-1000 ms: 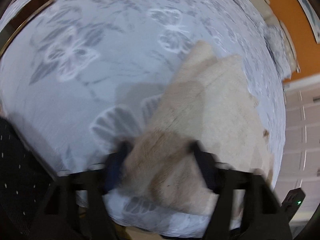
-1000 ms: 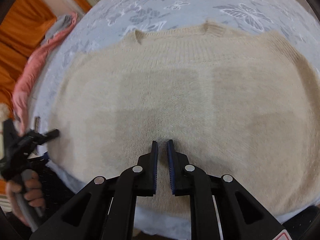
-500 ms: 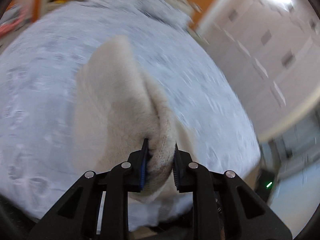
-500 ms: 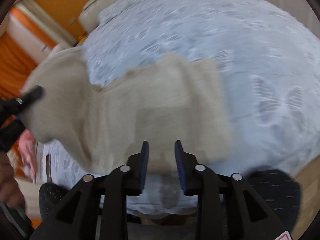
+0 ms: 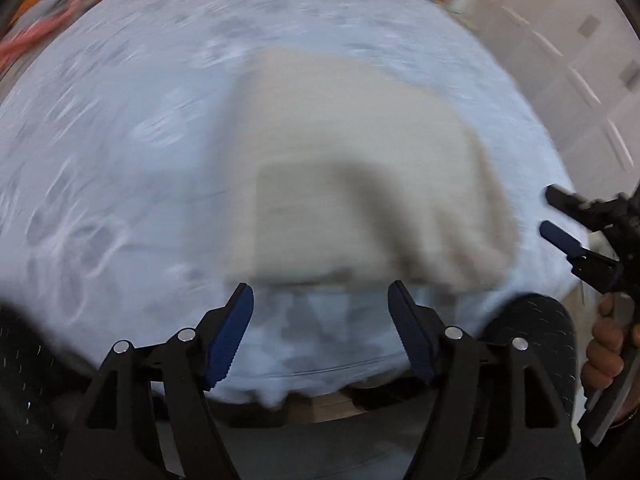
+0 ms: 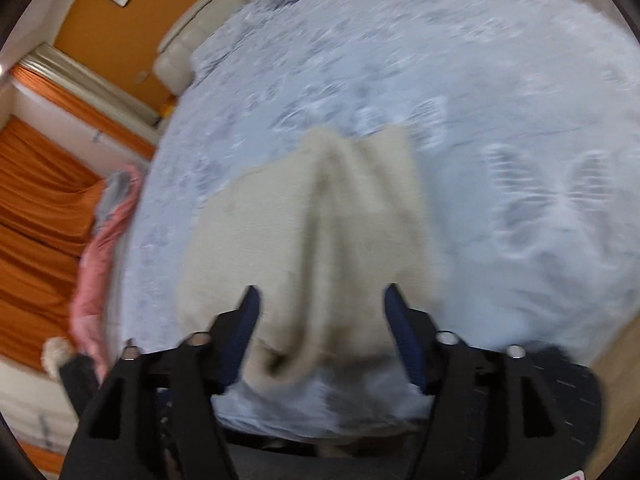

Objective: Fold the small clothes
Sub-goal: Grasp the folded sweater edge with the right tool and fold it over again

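Note:
A cream knitted sweater lies folded over on the pale blue butterfly-print bedspread. My left gripper is open and empty, just short of the sweater's near edge. The right gripper shows at the right of the left wrist view, jaws apart. In the right wrist view the sweater is doubled, with a raised fold down its middle. My right gripper is open, its fingers either side of the near edge. Both views are blurred.
A pink garment lies at the bed's left edge. Orange curtains, an orange wall and a cream headboard stand beyond. White wardrobe doors are on the far side. A dark dotted cloth is by the near edge.
Both grippers have opened and let go of the sweater. The lifted part has dropped across, so the sweater lies folded. Both grippers have drawn back toward the bed's near edge.

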A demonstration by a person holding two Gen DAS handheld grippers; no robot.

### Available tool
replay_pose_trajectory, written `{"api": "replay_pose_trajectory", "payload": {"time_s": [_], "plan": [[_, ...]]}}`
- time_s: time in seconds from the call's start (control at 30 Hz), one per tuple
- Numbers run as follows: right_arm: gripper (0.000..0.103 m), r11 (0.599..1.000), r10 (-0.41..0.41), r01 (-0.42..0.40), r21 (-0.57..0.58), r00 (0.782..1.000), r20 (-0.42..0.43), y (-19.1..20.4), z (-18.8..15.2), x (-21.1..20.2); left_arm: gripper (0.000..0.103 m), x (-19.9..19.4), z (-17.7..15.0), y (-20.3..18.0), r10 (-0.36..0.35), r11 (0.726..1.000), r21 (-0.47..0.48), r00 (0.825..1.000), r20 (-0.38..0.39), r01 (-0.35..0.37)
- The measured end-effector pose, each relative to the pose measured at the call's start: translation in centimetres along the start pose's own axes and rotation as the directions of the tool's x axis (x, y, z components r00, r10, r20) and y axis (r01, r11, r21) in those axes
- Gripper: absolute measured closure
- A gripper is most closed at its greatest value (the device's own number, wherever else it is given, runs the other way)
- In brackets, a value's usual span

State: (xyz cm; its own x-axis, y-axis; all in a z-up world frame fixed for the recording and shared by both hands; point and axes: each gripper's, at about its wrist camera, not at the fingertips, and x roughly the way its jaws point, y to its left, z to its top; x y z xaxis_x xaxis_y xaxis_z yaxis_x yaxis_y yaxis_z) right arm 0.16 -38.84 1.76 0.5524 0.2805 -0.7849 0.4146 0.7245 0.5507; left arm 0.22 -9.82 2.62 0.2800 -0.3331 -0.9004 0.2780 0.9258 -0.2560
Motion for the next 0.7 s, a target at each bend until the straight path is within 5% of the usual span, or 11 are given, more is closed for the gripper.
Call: {"api": "replay_pose_trajectory", "payload": {"time_s": [0.13, 0.17, 0.2, 0.4, 0.47, 0.57, 0.6, 0.63, 0.7], "plan": [[0.041, 0.999, 0.03, -0.027, 0.025, 0.992, -0.12, 1.6, 0.1, 4.9, 0.036, 0.2, 0.2, 3.5, 0.038, 0.99, -0.138, 0.999, -0.009, -0.039], [0.074, 1.0, 0.019, -0.021, -0.011, 0.991, -0.136, 2.5, 0.2, 5.5, 0.036, 0.3, 0.4, 3.9, 0.032, 0.986, -0.164, 0.999, -0.01, -0.033], [0.088, 0.998, -0.011, 0.002, -0.062, 0.99, -0.143, 3.5, 0.5, 5.7, 0.036, 0.2, 0.7, 4.0, 0.027, 0.983, -0.183, 1.0, -0.01, -0.029], [0.102, 0.972, 0.084, -0.053, -0.227, 0.988, 0.129, 7.5, 4.2, -3.9, 0.036, -2.8, 2.3, 2.0, -0.005, 0.993, -0.121, 0.996, 0.09, 0.016], [0.103, 0.978, -0.061, 0.089, -0.19, 0.988, 0.145, 4.4, 5.1, -3.4, 0.036, -2.3, 2.4, 1.0, 0.004, 0.996, -0.084, 0.997, 0.078, 0.002], [0.101, 0.959, -0.274, 0.27, -0.083, 0.961, -0.033, -2.2, 5.1, 1.3, 0.036, -0.3, 2.2, 0.1, 0.017, 0.998, -0.069, 0.999, 0.03, -0.015], [0.094, 0.97, -0.243, 0.241, -0.04, 0.969, -0.037, -3.1, 4.7, 0.9, 0.036, -0.1, 2.1, 0.1, 0.015, 0.997, -0.07, 1.0, 0.019, -0.013], [0.093, 0.992, -0.123, 0.123, 0.012, 0.992, 0.005, -3.4, 4.0, -0.6, 0.036, 0.2, 1.9, 0.0, 0.017, 0.998, -0.068, 1.0, 0.014, -0.016], [0.084, 0.999, -0.033, 0.032, 0.028, 0.999, 0.041, -2.8, 3.6, -1.9, 0.036, 0.1, 1.6, -0.6, 0.029, 0.998, -0.05, 0.999, 0.015, -0.028]]}}
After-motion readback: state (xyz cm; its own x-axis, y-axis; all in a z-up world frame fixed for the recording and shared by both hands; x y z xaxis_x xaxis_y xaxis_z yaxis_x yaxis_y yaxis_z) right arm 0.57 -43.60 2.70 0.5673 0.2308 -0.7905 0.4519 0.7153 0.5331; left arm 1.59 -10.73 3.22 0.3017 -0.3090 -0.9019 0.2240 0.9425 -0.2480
